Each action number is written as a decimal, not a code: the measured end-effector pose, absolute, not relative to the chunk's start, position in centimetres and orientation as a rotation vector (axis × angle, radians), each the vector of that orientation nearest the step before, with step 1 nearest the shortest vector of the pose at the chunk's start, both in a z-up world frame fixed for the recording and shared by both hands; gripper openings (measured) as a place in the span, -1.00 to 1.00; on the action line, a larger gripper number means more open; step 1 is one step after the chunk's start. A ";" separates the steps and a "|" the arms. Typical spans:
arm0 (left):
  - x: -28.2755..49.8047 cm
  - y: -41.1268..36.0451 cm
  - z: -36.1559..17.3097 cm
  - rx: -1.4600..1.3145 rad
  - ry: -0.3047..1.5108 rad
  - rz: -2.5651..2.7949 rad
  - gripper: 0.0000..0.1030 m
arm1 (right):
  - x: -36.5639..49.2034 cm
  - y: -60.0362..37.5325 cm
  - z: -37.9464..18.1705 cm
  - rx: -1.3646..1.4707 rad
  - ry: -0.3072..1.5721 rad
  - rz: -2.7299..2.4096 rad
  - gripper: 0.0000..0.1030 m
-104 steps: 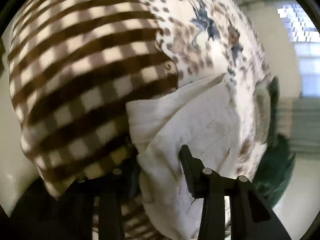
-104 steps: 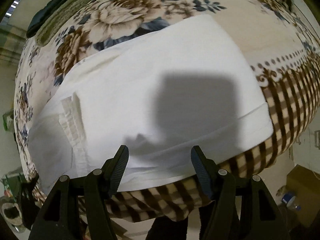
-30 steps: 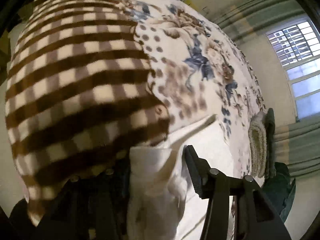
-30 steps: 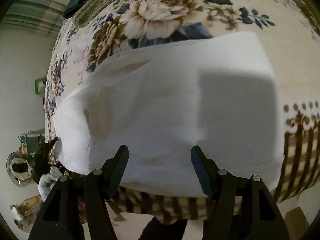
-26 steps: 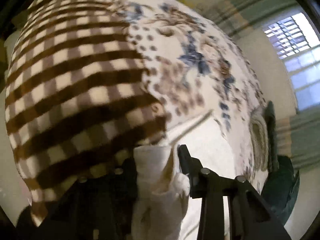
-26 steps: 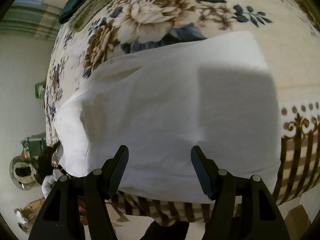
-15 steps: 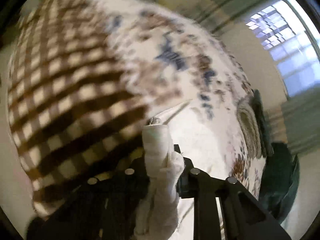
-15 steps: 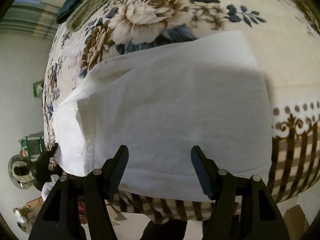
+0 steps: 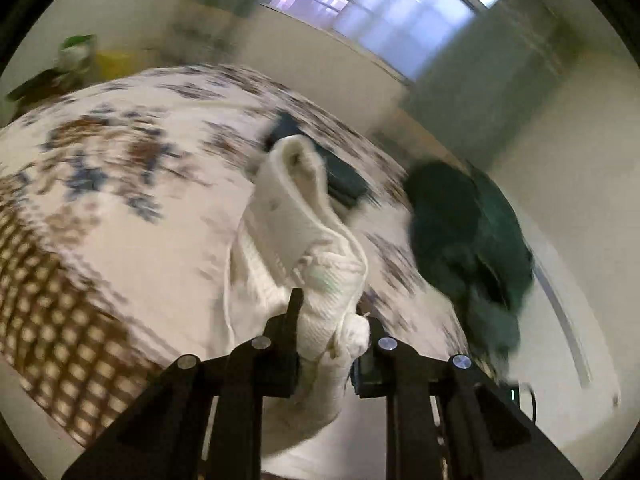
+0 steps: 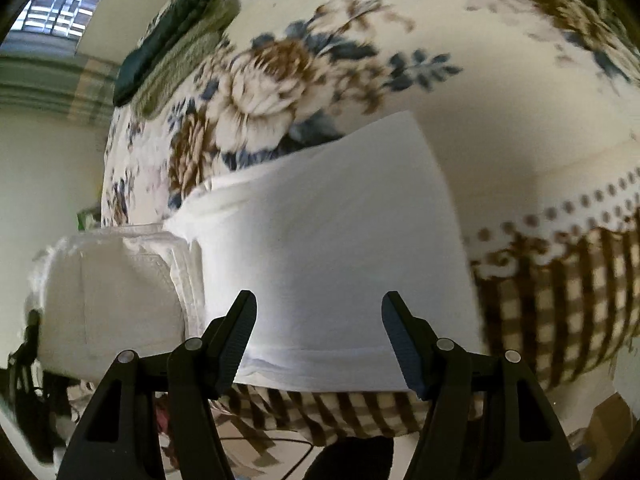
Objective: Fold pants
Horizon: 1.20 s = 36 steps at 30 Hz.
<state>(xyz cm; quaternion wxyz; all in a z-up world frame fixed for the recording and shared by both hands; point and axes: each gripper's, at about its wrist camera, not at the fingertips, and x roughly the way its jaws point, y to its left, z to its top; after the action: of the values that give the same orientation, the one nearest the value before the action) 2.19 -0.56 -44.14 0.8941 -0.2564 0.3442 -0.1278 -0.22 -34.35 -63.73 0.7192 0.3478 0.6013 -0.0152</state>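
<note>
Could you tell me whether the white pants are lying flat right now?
Partly: the left gripper lifts one end of the white pants; the rest lies flat.

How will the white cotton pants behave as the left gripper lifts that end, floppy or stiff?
Probably floppy: the white cotton pants bunch and droop where the left gripper is shut on them. Likely light, since one pinch raises that whole end. The rest, lying flat on the floral blanket ahead of the open right gripper, will likely drag rather than hold shape.
</note>
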 end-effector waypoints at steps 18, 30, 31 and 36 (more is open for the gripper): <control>1.8 -21.4 -53.6 -0.221 1.190 -0.351 0.55 | -8.9 -47.3 -63.1 0.821 1.326 -0.214 0.38; 6.2 -8.5 -51.3 -0.036 1.167 -0.062 0.80 | 0.1 -40.6 -70.5 1.045 1.359 0.126 0.53; 6.4 -7.5 -51.7 -0.038 1.176 -0.039 0.80 | 1.2 -40.0 -71.8 1.044 1.390 0.122 0.56; 8.0 -2.8 -53.3 -0.080 1.184 0.082 0.80 | 2.9 -38.4 -73.2 1.049 1.383 0.076 -0.69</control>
<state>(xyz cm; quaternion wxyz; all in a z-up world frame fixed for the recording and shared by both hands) 8.00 -2.82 -53.28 0.8284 -0.0377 0.5576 0.0388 2.87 -38.36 -73.17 0.6459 0.4610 0.6076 0.0336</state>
